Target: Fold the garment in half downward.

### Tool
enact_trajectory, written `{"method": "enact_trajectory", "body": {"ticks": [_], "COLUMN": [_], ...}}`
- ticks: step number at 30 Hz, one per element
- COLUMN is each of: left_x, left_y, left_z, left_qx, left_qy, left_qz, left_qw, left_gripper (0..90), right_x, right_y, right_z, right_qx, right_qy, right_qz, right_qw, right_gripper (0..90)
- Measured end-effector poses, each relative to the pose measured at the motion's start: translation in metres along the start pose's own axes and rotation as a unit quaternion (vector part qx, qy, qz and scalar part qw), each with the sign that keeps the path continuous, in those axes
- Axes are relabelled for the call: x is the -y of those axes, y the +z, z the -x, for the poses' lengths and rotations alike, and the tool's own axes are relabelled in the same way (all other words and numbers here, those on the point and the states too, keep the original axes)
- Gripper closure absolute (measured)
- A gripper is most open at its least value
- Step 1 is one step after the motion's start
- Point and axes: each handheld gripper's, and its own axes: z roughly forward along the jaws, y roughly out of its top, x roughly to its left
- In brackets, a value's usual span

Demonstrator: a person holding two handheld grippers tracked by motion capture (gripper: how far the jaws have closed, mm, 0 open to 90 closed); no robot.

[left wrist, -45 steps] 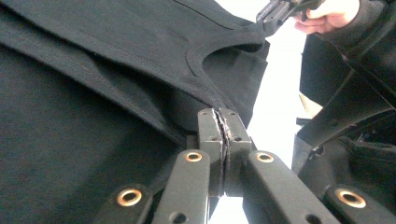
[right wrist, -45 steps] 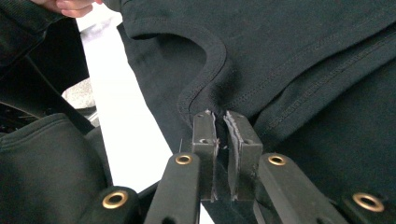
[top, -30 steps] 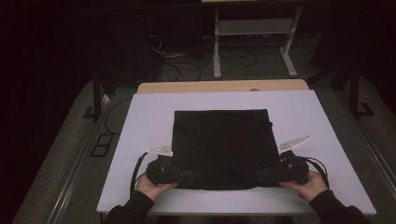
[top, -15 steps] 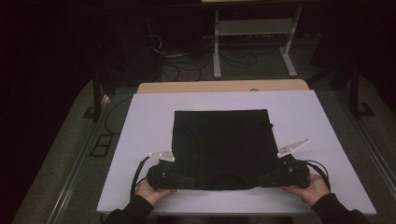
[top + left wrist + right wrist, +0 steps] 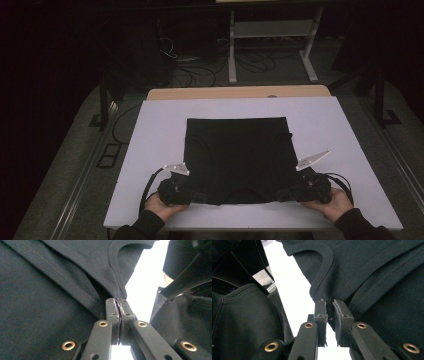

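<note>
On the white table (image 5: 150, 150), the black garment (image 5: 237, 155) lies flat. Left gripper (image 5: 119, 305) pinches its near hem; right gripper (image 5: 330, 305) stands slightly parted, apparently gripping nothing, so that corner may drop.

We note black garment (image 5: 237, 160): matt knit cloth, stitched hems. Beneath it, white tabletop (image 5: 150, 150): smooth, matt. Beyond garment, wood edge strip (image 5: 210, 93). Left gripper (image 5: 119, 305): matt black plastic, brass-look rivets.
</note>
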Motion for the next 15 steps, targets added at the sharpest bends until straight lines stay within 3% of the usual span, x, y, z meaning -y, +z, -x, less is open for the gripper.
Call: {"method": "enact_trajectory", "body": {"ticks": [2,4,10,15], "left_x": [0.0,-0.001,-0.002,-0.003], "left_y": [0.0,0.0,-0.004,-0.009], "left_z": [0.001,0.002,0.008,0.01], "left_qx": [-0.004,-0.01,-0.046,-0.048], "left_qy": [0.004,0.005,0.025,0.012], "left_qz": [-0.003,-0.004,0.005,0.03], "left_qw": [1.0,0.9999,0.9986,0.9983], "left_gripper": [86.9,84.2,66.9,49.9], "right_x": [0.0,0.0,-0.001,-0.003], "right_y": [0.001,0.002,0.008,0.004], "right_z": [0.0,0.002,0.0,-0.003], "right_qx": [0.003,0.003,0.005,0.011], "right_qy": [0.002,0.008,0.009,-0.001], "right_qz": [-0.004,-0.008,-0.022,-0.003], "right_qw": [1.0,0.9999,0.9997,0.9999], "right_gripper": [76.5,65.8,45.9,34.4]}}
